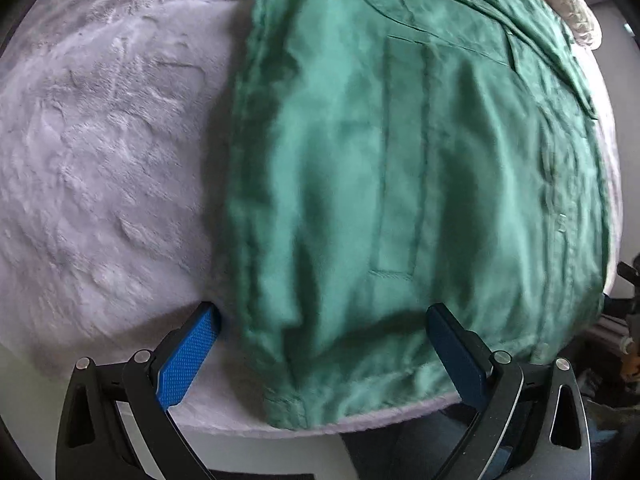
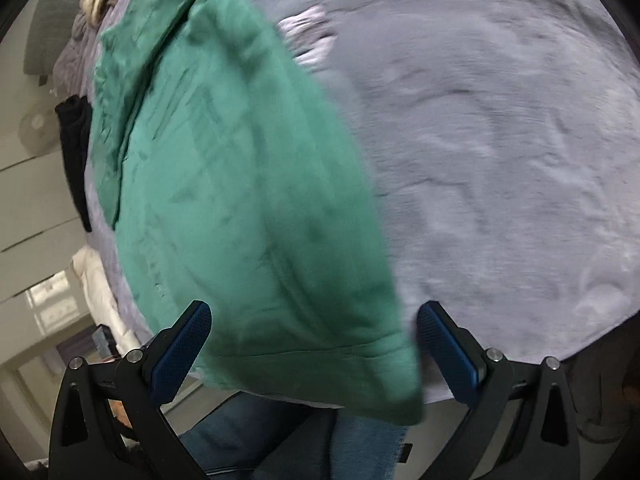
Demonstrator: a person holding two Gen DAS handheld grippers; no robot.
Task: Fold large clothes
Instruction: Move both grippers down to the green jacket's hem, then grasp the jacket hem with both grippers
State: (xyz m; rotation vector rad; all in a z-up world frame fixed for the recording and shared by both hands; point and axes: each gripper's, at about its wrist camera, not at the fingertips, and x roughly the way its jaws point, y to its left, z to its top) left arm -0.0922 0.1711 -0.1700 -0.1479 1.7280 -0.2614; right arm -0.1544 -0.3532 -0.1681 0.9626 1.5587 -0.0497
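A large green garment (image 1: 400,180) with stitched pocket seams lies spread on a pale lilac plush cover (image 1: 104,152). Its near hem hangs slightly over the front edge. My left gripper (image 1: 324,320) is open, its blue pads straddling the garment's lower left corner just above the hem. In the right wrist view the green garment (image 2: 240,200) fills the left and centre, its near right corner drooping over the edge. My right gripper (image 2: 314,318) is open too, with that corner between its spread fingers, not pinched.
The plush cover (image 2: 500,160) stretches bare to the right in the right wrist view. A cream fuzzy item (image 1: 568,4) lies at the far end. A person's jeans (image 2: 360,444) show below the edge. Pale drawer fronts (image 2: 28,200) stand at left, with dark cloth (image 2: 76,152) hanging.
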